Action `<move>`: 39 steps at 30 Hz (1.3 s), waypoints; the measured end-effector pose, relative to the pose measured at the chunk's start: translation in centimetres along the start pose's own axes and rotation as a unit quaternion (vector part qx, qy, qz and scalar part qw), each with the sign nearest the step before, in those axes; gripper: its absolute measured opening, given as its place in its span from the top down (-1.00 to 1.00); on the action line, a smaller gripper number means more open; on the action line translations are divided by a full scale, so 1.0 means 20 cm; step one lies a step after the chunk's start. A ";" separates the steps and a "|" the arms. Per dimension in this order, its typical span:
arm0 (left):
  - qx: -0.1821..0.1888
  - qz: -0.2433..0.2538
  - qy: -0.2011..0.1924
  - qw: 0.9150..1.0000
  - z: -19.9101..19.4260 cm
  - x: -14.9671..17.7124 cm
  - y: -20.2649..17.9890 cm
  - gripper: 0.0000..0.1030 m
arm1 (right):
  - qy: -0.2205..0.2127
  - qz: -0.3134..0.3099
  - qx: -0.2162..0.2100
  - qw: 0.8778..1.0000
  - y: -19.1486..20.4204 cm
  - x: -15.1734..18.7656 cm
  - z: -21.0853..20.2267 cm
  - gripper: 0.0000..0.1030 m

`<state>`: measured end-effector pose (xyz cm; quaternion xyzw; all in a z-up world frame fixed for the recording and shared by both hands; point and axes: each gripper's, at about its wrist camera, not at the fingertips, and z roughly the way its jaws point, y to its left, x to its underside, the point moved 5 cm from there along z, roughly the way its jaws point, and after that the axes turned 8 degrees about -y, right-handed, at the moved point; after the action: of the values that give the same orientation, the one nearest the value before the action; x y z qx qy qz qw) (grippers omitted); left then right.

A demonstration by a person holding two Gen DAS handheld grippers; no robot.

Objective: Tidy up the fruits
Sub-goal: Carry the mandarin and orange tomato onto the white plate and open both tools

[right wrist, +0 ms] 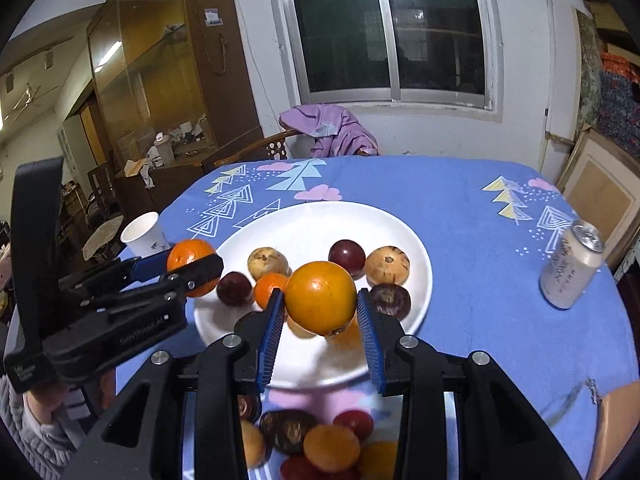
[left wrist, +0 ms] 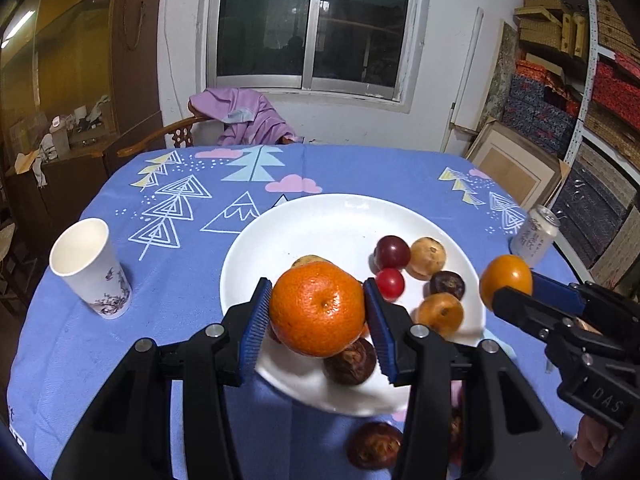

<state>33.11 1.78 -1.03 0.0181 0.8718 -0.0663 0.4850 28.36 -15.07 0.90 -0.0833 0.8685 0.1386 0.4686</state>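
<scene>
My left gripper (left wrist: 318, 310) is shut on a rough orange tangerine (left wrist: 318, 308) held above the near left part of the white plate (left wrist: 320, 224). My right gripper (right wrist: 322, 312) is shut on a smooth orange fruit (right wrist: 320, 297) held above the plate's near edge (right wrist: 320, 224). Each gripper shows in the other view: the right one (left wrist: 516, 292) with its fruit (left wrist: 505, 278), the left one (right wrist: 188, 268) with its tangerine (right wrist: 188, 258). Several fruits lie on the plate: dark red plums (left wrist: 391, 252), tan fruits (left wrist: 427, 257), a dark brown fruit (left wrist: 350, 362). Several more fruits (right wrist: 320, 446) lie on the cloth in front of the plate.
The table wears a blue cloth (left wrist: 180, 320) with tree prints. A white paper cup (left wrist: 90, 266) stands at the left, and a drink can (right wrist: 570, 266) stands at the right. A wooden chair with a purple garment (left wrist: 244, 116) is behind the table. Shelves of boxes (left wrist: 580, 92) fill the right wall.
</scene>
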 end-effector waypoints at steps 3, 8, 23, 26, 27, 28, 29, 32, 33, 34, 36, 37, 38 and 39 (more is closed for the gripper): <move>-0.003 -0.003 0.013 1.000 0.11 -0.03 0.01 0.11 | 0.020 0.006 0.000 1.000 -0.01 0.00 0.12 0.27; -0.009 0.008 0.026 1.000 0.29 -0.10 -0.01 0.11 | 0.043 0.006 0.003 0.999 -0.03 0.01 0.26 0.27; -0.003 0.016 0.025 1.000 0.33 -0.16 -0.07 0.07 | 0.024 0.039 0.002 0.999 -0.13 0.00 0.17 0.00; -0.008 0.015 0.014 1.000 0.19 -0.16 -0.03 0.07 | 0.013 0.039 0.003 0.999 -0.11 0.01 0.05 0.00; -0.012 0.017 0.009 1.000 0.13 -0.14 -0.02 0.06 | 0.010 0.038 0.003 0.999 -0.11 0.02 0.02 -0.01; -0.014 0.018 0.006 1.000 0.08 -0.13 -0.01 0.02 | 0.006 0.039 0.002 0.999 -0.11 0.03 -0.03 -0.03; -0.017 0.019 0.001 1.000 0.00 -0.10 0.00 -0.06 | -0.001 0.043 0.000 0.999 -0.10 0.05 -0.09 -0.06; -0.023 0.020 -0.009 1.000 -0.17 0.00 0.02 -0.15 | -0.013 0.051 0.000 0.999 -0.10 0.13 -0.22 -0.14; -0.023 0.019 -0.009 1.000 -0.21 0.05 0.02 -0.15 | -0.015 0.052 0.002 0.999 -0.10 0.17 -0.27 -0.14; -0.023 0.019 -0.007 1.000 -0.25 0.10 0.02 -0.16 | -0.018 0.052 0.004 0.998 -0.10 0.20 -0.30 -0.14; -0.022 0.021 0.000 1.000 -0.31 0.22 0.01 -0.16 | -0.024 0.056 0.006 0.998 -0.11 0.27 -0.38 -0.14; -0.020 0.020 0.005 1.000 -0.33 0.27 0.00 -0.16 | -0.027 0.063 0.004 0.998 -0.12 0.30 -0.41 -0.16; -0.017 0.020 0.011 1.000 -0.34 0.33 -0.02 -0.16 | -0.028 0.069 0.002 0.997 -0.13 0.34 -0.43 -0.16; -0.014 0.018 0.015 1.000 -0.35 0.37 -0.03 -0.16 | -0.030 0.075 0.002 0.997 -0.14 0.37 -0.45 -0.16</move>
<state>23.13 1.93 -3.61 0.0281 0.8793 -0.0445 0.4733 17.88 -20.78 -1.05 -0.0133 0.8581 0.1739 0.4830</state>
